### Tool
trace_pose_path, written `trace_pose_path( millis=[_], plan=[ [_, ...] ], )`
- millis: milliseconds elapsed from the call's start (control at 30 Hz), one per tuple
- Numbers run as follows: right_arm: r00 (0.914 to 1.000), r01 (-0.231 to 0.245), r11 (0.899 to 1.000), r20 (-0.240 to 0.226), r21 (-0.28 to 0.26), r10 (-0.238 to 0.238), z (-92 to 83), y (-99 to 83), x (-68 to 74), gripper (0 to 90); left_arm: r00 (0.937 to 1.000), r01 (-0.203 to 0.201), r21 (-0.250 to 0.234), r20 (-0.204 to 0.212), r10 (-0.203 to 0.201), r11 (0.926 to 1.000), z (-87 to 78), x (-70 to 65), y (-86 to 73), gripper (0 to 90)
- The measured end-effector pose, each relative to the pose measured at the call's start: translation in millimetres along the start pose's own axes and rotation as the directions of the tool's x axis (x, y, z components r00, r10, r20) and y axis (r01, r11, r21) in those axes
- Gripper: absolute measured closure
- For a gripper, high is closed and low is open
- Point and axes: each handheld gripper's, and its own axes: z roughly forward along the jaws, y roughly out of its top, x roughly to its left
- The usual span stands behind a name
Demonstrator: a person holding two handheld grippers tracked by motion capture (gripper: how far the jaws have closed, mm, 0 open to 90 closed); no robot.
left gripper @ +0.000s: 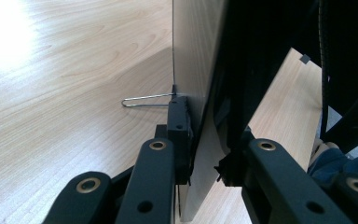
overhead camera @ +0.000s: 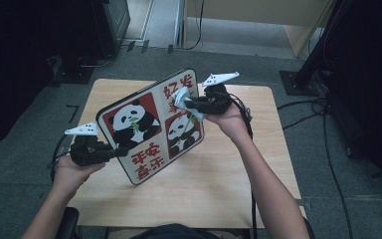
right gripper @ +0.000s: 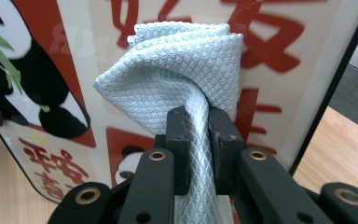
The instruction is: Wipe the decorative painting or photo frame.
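Note:
A flat board point(overhead camera: 151, 124) printed with pandas and red characters stands tilted on its lower edge on the wooden table point(overhead camera: 219, 179). My left gripper point(overhead camera: 113, 152) is shut on the board's left edge; in the left gripper view its jaws clamp the thin board point(left gripper: 198, 70) edge-on. My right gripper point(overhead camera: 191, 104) is shut on a pale blue cloth point(overhead camera: 183, 98) and holds it against the board's upper right face. In the right gripper view the bunched cloth point(right gripper: 177, 79) presses on the board point(right gripper: 279, 56) over the red characters.
A thin wire loop point(left gripper: 144, 101) sticks out from the board's back near the table top. Black stands and cables point(overhead camera: 323, 99) lie on the grey floor to the right, dark equipment point(overhead camera: 79, 59) at the back left.

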Motion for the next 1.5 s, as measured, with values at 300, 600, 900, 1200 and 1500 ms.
trace_pose_path(
  millis=[300, 600, 900, 1200, 1500],
  plan=[
    [0.9998, -0.019, 1.000, -0.006, 0.022, 0.019, 5.3, -17.5, -1.6, 80.7, 1.0000, 0.001, 0.000, 0.000, -0.001, 1.0000, 0.1, -0.2, 0.1, 78.5],
    [0.9989, -0.044, 0.998, -0.017, 0.033, 0.045, 11.9, -38.4, -3.3, 80.8, 1.0000, 0.001, 0.000, 0.001, -0.001, 1.0000, 0.0, -0.2, 0.0, 78.4],
    [0.9986, -0.049, 0.997, -0.018, 0.062, 0.050, 18.6, -57.7, -3.7, 80.8, 1.0000, 0.000, 0.002, 0.001, 0.000, 1.0000, -0.1, -0.1, 0.0, 78.4],
    [0.9976, -0.062, 0.993, -0.026, 0.099, 0.065, 27.9, -83.4, -5.0, 80.8, 1.0000, 0.000, 0.001, 0.002, 0.000, 1.0000, -0.1, -0.4, -0.1, 78.4],
    [0.9950, -0.090, 0.988, -0.032, 0.129, 0.095, 37.1, -104.9, -5.4, 80.8, 1.0000, 0.000, 0.000, 0.003, 0.000, 1.0000, 0.1, -0.5, -0.1, 78.3]
  ],
)
